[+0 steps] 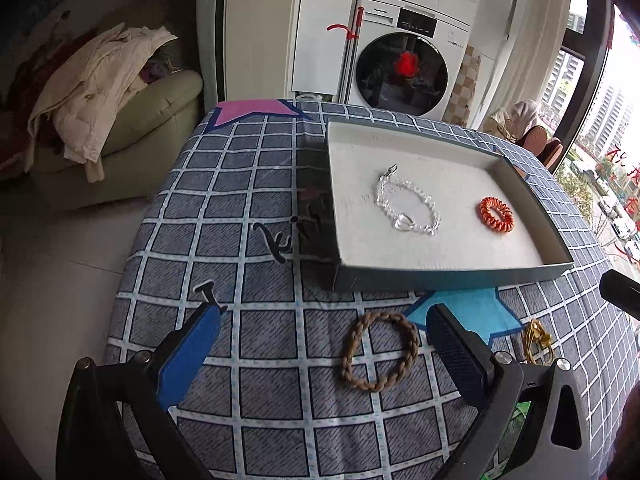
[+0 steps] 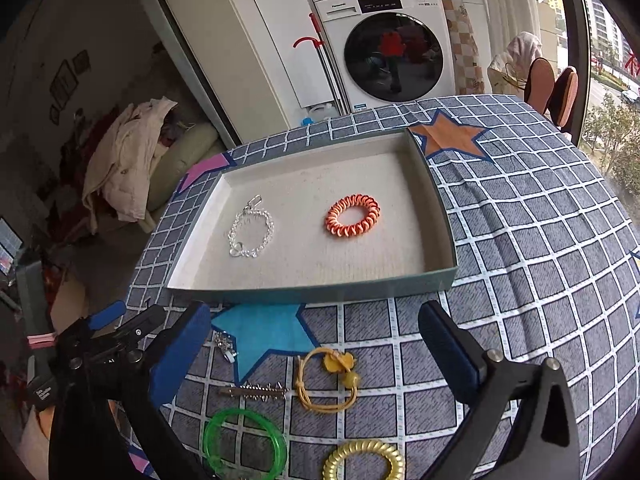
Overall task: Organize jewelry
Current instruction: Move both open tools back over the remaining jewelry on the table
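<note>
Green plastic bangle and yellow coil hair tie lie closest in the right wrist view, on the checked cloth covering the counter. Just beyond them: a yellow cord bracelet with bead-like pieces, a small brown hair clip to its left, and a small silver item near the left finger, too small to identify.

Right tool: jaws spread wide, nothing between the blue pads, hovering above the cord bracelet and clip.

Left tool: jaws likewise spread, empty. A brown braided bracelet lies flat on the cloth between its fingers, nearer the right-hand one; contact cannot be judged. The yellow cord bracelet shows at the right edge of that view, partly hidden behind the finger.

Shallow teal box with a pale lining sits farther back on the counter, its near wall just beyond both tools. Inside: a silver chain bracelet on the left, an orange coil hair tie on the right, well apart, neither touching a wall.

Background: washing machine, armchair heaped with pale clothing.
</note>
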Demonstrator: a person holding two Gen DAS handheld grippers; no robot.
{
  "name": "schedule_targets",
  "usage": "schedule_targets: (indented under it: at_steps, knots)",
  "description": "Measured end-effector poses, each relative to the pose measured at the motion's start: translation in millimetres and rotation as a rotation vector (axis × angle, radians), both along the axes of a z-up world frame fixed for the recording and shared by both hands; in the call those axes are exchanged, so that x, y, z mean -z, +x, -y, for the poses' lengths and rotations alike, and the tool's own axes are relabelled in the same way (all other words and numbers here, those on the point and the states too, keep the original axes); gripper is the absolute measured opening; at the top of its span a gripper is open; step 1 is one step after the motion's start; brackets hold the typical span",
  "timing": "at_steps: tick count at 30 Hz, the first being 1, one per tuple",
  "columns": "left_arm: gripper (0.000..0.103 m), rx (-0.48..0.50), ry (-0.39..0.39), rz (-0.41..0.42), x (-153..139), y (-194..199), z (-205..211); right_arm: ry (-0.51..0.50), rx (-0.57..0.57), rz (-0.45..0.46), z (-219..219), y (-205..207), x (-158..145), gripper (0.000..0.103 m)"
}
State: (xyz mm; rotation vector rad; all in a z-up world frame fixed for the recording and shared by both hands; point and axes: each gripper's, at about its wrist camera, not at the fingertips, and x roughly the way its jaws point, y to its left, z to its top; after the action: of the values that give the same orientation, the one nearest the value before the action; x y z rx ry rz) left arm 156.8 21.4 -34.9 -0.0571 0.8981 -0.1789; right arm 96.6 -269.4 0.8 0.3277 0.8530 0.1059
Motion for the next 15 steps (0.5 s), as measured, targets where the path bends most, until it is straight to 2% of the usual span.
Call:
schedule_targets:
  at_steps: [6, 10, 15]
  knots:
    - [0.103, 0.012, -0.024, -0.044, 11.8, -16.1, -4.7, -0.035, 0.007, -0.062, 3.4, -30.7, 20.0, 0.103]
    - [0.103, 0.004, 0.060, -0.024, 12.7, -23.2, -1.5, -0.053, 0.033, -0.110, 11.0, -52.9, 32.0, 0.103]
    - [0.103, 0.007, 0.102, -0.001, 10.8, -25.7, -0.5, -0.083, 0.047, -0.135, 16.2, -80.4, 37.1, 0.103]
